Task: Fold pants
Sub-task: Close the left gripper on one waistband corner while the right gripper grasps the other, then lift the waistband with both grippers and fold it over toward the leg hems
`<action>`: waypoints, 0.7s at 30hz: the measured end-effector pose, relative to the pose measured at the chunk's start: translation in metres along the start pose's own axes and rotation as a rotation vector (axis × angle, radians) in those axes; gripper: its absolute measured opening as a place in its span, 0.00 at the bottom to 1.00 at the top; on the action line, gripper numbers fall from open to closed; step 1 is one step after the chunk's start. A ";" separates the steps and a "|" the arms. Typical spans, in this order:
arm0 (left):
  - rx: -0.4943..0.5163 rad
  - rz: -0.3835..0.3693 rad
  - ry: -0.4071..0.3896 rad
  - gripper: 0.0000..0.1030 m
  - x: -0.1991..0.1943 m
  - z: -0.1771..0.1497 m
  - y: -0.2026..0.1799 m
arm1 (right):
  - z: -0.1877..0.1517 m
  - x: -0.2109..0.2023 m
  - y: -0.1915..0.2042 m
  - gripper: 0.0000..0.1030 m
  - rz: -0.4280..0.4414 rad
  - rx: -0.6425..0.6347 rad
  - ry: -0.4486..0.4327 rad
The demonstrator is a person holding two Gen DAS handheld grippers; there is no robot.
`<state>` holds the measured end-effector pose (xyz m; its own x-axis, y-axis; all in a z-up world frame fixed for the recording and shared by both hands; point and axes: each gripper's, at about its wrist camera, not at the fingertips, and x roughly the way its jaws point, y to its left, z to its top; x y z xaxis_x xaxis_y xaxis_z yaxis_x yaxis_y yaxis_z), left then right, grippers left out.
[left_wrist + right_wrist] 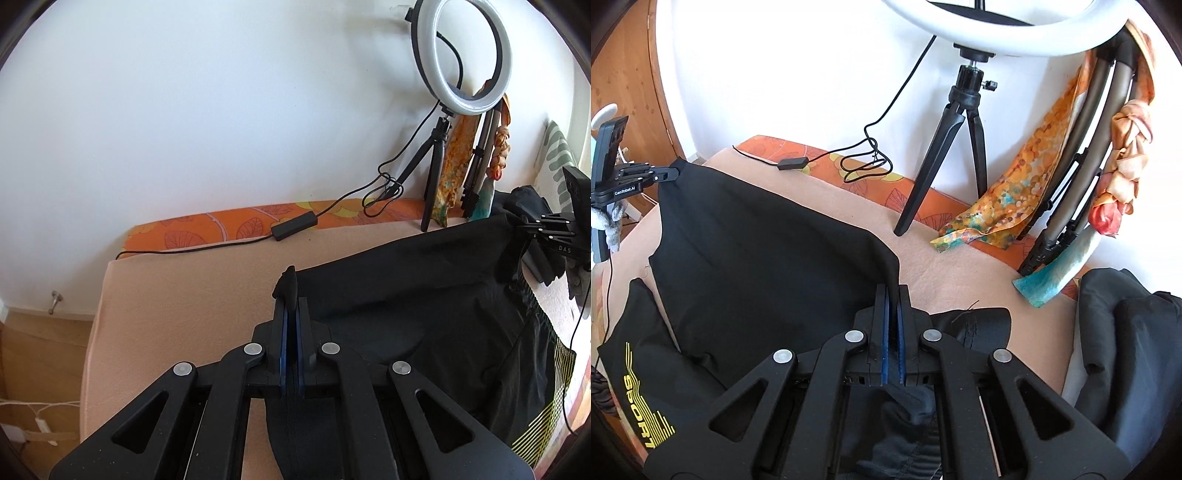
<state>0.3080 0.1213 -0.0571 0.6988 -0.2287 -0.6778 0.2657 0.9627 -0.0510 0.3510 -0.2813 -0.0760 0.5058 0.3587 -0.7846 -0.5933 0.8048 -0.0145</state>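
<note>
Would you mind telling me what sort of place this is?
Likely a home bedroom used for recording: a bed under black pants, a ring light by the wall, wood floor.

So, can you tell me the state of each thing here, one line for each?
Pants: lifted at one edge between both claws, partly folded over, rest lying on the blanket.
Left claw: shut on pants.
Right claw: shut on pants.
Ring light: upright on its tripod; lit or not, cannot tell.
Scarf: draped, crumpled.
</note>
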 end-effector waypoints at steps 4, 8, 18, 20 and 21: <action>0.029 -0.001 -0.028 0.02 -0.029 -0.009 -0.013 | -0.005 -0.028 0.011 0.04 -0.025 -0.005 -0.042; 0.041 -0.004 -0.054 0.02 -0.056 -0.021 -0.023 | -0.014 -0.059 0.023 0.04 -0.037 0.006 -0.079; 0.076 -0.028 -0.093 0.02 -0.117 -0.074 -0.056 | -0.061 -0.128 0.069 0.04 -0.054 0.017 -0.144; 0.085 -0.031 -0.093 0.02 -0.126 -0.088 -0.064 | -0.077 -0.140 0.078 0.04 -0.065 0.014 -0.150; 0.094 -0.030 -0.093 0.02 -0.130 -0.095 -0.069 | -0.085 -0.145 0.082 0.04 -0.066 0.015 -0.151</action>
<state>0.1359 0.0988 -0.0355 0.7468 -0.2738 -0.6061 0.3455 0.9384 0.0018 0.1760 -0.3075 -0.0165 0.6325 0.3707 -0.6801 -0.5466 0.8357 -0.0529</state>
